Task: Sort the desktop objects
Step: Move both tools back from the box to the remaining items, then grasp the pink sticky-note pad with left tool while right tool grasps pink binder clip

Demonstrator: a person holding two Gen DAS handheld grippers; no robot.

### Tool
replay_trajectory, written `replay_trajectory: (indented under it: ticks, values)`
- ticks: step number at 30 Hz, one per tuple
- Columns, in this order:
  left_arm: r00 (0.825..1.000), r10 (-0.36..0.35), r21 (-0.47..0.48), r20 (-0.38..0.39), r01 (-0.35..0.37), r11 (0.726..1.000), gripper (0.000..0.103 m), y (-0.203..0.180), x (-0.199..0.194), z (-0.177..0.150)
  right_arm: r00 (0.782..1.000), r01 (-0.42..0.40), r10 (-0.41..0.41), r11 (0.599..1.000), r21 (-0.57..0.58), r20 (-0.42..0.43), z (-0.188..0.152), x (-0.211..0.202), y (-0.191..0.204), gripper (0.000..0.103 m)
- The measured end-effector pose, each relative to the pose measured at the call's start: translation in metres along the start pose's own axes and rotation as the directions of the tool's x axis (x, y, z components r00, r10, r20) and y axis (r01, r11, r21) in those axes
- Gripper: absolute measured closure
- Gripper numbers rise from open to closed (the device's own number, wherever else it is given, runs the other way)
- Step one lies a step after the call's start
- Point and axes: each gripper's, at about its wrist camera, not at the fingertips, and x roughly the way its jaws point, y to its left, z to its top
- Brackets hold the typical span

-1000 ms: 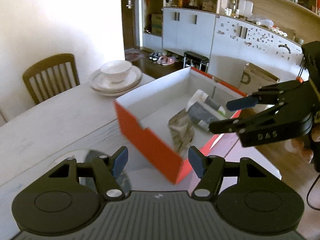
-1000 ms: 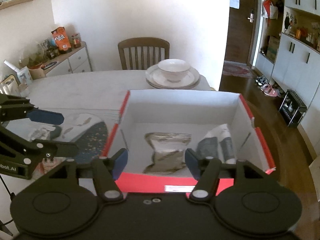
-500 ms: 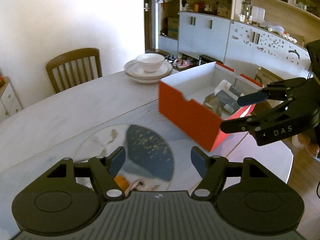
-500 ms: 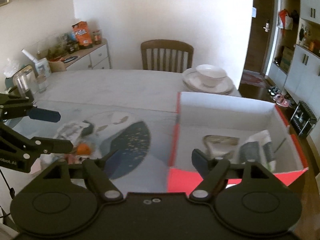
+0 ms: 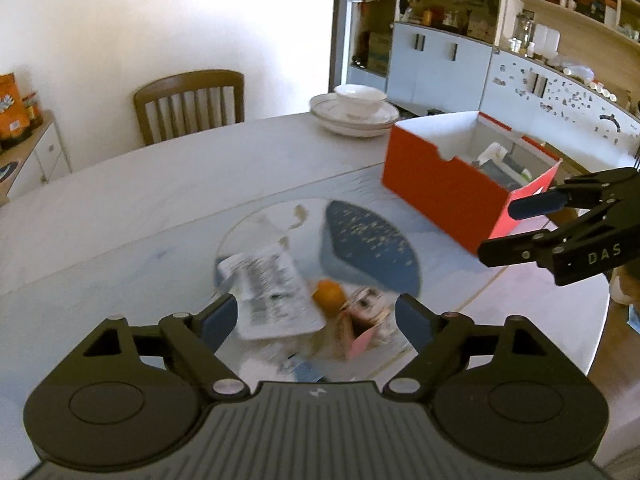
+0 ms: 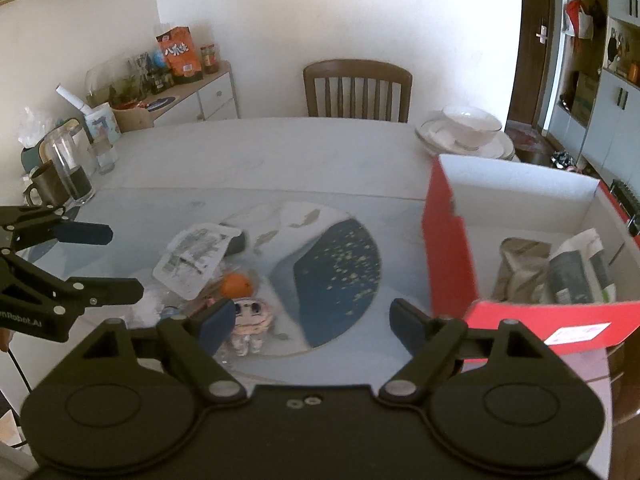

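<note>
A red box with white inside [image 6: 448,264] [image 5: 440,184] stands at the table's right and holds a silver pouch [image 6: 516,264] and a white-and-grey packet [image 6: 576,272]. On the glass mat lie a white printed packet [image 6: 192,256] [image 5: 272,292], a small orange [image 6: 237,285] [image 5: 329,296] and a small doll figure [image 6: 250,316] [image 5: 366,312]. My left gripper [image 5: 316,320] is open and empty just above these loose items. My right gripper [image 6: 312,320] is open and empty, between the doll and the box.
Stacked plates with a bowl [image 6: 468,132] sit at the table's far right. A glass jug [image 6: 70,168] and a mug [image 6: 44,188] stand at the left edge. A wooden chair [image 6: 358,88] is behind the table. A round patterned mat [image 6: 336,272] lies under glass.
Both grippers have swung left, away from the box and toward the loose items on the mat. The packet, orange and doll have come into the left wrist view. Both stay open and empty.
</note>
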Motion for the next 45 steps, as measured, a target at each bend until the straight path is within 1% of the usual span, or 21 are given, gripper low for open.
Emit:
replay_trajectory:
  ticks: [1,3,8,12,20,24,30,38,42,45]
  values:
    - [1.0,0.006,-0.003,-0.002,-0.006,1.0,0.008,0.005,0.0,-0.004,1.0,0.001,-0.001,1.0,0.001,-0.003,-0.001,0.002,0.005,0.019]
    - [1.0,0.01,-0.01,-0.012,-0.011,1.0,0.002,0.013,0.001,-0.013,1.0,0.004,-0.004,1.0,0.002,-0.012,-0.003,0.007,0.014,0.019]
    - [0.999,0.019,-0.017,-0.05,-0.02,1.0,0.001,0.029,0.007,-0.035,0.999,0.011,-0.011,1.0,0.0,-0.031,-0.007,0.02,0.033,0.019]
    - [0.997,0.039,0.012,-0.063,-0.039,0.999,0.001,0.034,0.013,-0.051,0.999,0.022,-0.023,1.0,-0.012,-0.042,-0.011,0.028,0.047,0.019]
    - [0.995,0.038,0.028,-0.097,-0.035,0.999,0.001,0.044,0.024,-0.073,0.997,0.036,-0.036,0.999,-0.004,-0.066,-0.015,0.044,0.068,0.019]
    - [0.994,0.044,0.051,-0.102,-0.039,0.998,0.001,0.045,0.027,-0.081,0.997,0.036,-0.037,0.999,-0.017,-0.075,-0.015,0.054,0.078,0.019]
    - [0.992,0.04,0.058,-0.12,-0.033,0.998,0.001,0.048,0.032,-0.089,0.994,0.047,-0.049,0.999,-0.019,-0.098,-0.017,0.066,0.091,0.021]
    - [0.99,0.023,0.062,-0.137,-0.014,0.998,0.001,0.047,0.034,-0.097,0.986,0.076,-0.075,0.997,-0.002,-0.149,-0.025,0.087,0.102,0.03]
    - [0.99,0.016,0.053,-0.141,-0.009,0.999,0.002,0.048,0.034,-0.099,0.982,0.089,-0.084,0.996,0.022,-0.171,-0.029,0.093,0.102,0.031]
    - [0.989,0.028,0.053,-0.143,-0.02,0.998,0.002,0.047,0.034,-0.1,0.979,0.097,-0.093,0.995,0.016,-0.182,-0.031,0.096,0.104,0.031]
